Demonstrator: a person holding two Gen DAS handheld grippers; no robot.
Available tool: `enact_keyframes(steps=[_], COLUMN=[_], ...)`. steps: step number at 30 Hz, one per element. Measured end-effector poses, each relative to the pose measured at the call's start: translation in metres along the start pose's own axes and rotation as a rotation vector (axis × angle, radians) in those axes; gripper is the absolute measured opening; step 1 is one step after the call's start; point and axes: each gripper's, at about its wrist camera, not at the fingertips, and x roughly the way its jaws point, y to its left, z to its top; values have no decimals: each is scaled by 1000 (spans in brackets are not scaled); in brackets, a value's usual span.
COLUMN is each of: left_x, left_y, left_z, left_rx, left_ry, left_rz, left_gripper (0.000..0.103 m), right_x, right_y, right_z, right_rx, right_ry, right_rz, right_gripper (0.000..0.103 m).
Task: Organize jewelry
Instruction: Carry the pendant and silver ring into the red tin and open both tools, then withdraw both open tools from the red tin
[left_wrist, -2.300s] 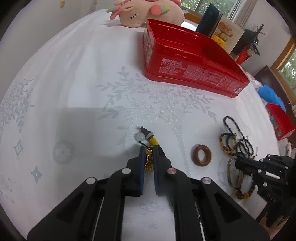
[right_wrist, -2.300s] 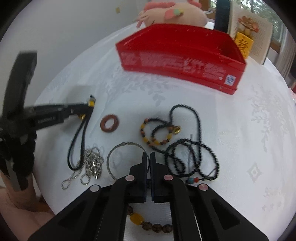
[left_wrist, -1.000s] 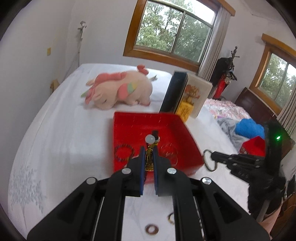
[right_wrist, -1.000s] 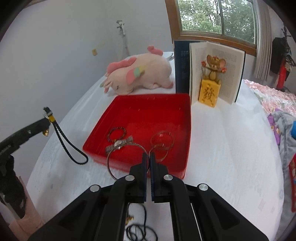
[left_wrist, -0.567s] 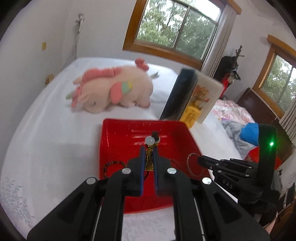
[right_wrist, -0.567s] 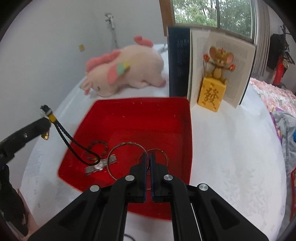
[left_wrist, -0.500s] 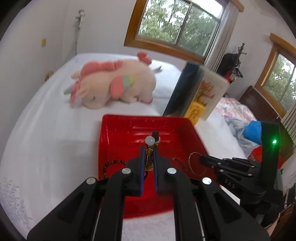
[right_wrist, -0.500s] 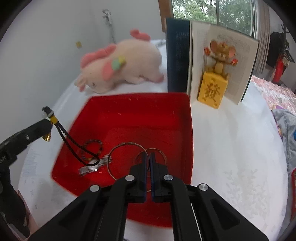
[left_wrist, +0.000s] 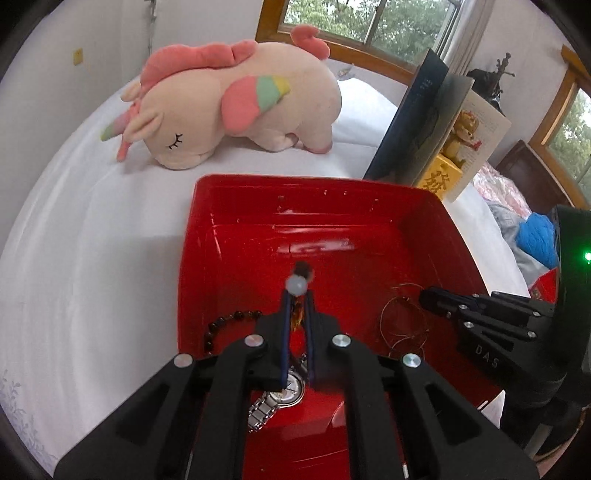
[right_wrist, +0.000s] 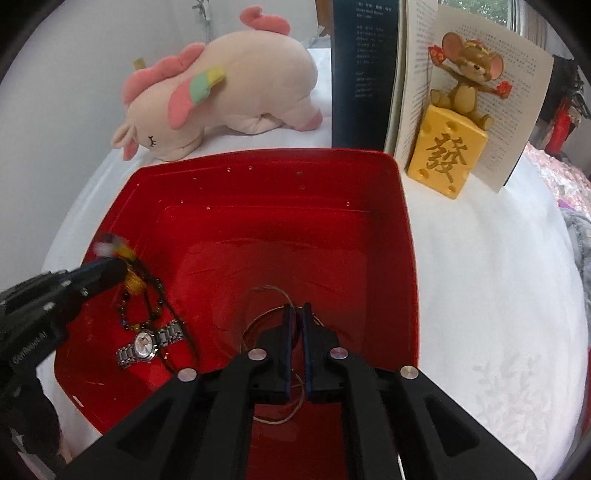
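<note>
A red tray (left_wrist: 458, 236) (right_wrist: 406, 236) stands on the white cloth. My left gripper (left_wrist: 296, 299) (right_wrist: 114, 266) is shut on a black cord necklace with a gold charm (right_wrist: 133, 282) and a white bead (left_wrist: 296, 285), held low over the tray's left side. My right gripper (right_wrist: 296, 312) (left_wrist: 424, 295) is shut on a thin silver bangle (right_wrist: 258, 321) (left_wrist: 400, 321), low over the tray floor. A dark beaded bracelet (right_wrist: 142, 306) (left_wrist: 229, 319) and a silver watch (right_wrist: 146, 345) (left_wrist: 280, 397) lie in the tray.
A pink plush unicorn (left_wrist: 229, 99) (right_wrist: 221, 92) lies behind the tray. An open book (right_wrist: 406, 74) (left_wrist: 432, 125) with a yellow mouse figurine (right_wrist: 448, 147) stands at the back right. Blue cloth (left_wrist: 539, 236) lies far right.
Both grippers have moved forward and down into the tray with their loads. The cord necklace now hangs over the beaded bracelet and watch; the bangle is near the tray floor.
</note>
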Motion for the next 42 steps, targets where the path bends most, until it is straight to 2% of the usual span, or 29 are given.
enact_keyframes(steps=[3,5,9,13,17,23,26,32,35,39,42], left_x=[-5,-10,-19,-31,-45,-68,-82,-108,-116,-128,-136], left_y=[-2,-5,-9,-14,-18,-23,-25,-30,-29,-29,-29], left_z=[-1,-2,-5,-10,-20,-40,-51,-77,-90,-104,-115], left_rx=[8,14,24,35,39,46,52,69,57,55,57], left_ry=[-8,-17,-35,-66,-91,-124,-146,-180,-187,-205,-212], left_rz=[0,0,16,54,74,89,92,83,82,94,93], left_gripper=[12,20,26,40,55,67,74,82,83,87,90], right_x=[-4,-9,-20,-29,-34,-47,-57,-79,-90,-106,-115], right_y=[0,-2,-5,-4,-2,1,3,9,11,15,14], right_z=[0,0,-2,-6,-9,-26,-38,-64,-81,-107,-122], right_rx=[-4,-2,1,-3,1,-4,-11,-31,-43,-49,-39], right_ry=[-11,-20,-39,-47,-49,-58,-68,-98,-116,-145,-159], right_rz=[-4,-1,2,-3,-20,-15,-15,3,4,16,32], right_gripper=[8,8,8,9,22,24,31,45,50,62,64])
